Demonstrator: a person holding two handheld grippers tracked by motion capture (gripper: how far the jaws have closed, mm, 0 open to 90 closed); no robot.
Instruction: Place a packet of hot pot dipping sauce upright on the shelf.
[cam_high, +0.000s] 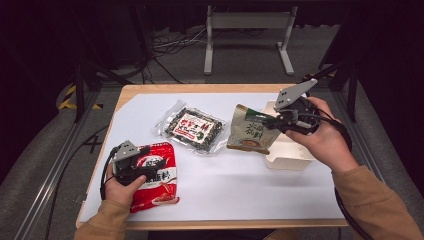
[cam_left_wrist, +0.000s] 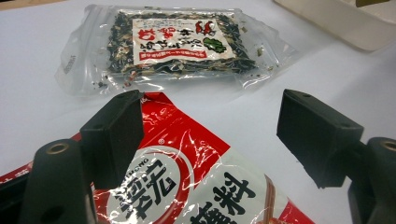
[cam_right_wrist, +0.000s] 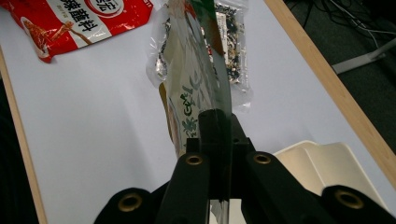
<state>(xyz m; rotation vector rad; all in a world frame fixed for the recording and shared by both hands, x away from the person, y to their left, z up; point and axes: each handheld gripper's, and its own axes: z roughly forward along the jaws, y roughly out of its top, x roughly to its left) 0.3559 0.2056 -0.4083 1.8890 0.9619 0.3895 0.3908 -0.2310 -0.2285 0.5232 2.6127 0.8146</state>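
My right gripper (cam_high: 267, 119) is shut on the edge of a beige and green pouch (cam_high: 249, 131), which hangs above the table just left of a white tray (cam_high: 290, 152). In the right gripper view the pouch (cam_right_wrist: 194, 88) rises edge-on from the closed jaws. My left gripper (cam_high: 131, 161) is open and rests over the upper left part of a red sauce packet (cam_high: 156, 176). In the left gripper view the red packet (cam_left_wrist: 196, 182) lies between and under the spread jaws. A clear bag of dark dried mix (cam_high: 194, 128) lies flat at the table's middle.
A white sheet (cam_high: 225, 190) covers the wooden table, with bare room at the front right. The table's wooden edge (cam_right_wrist: 322, 70) runs near the tray (cam_right_wrist: 327, 163). Beyond the far side stand a white frame (cam_high: 247, 35) and floor cables.
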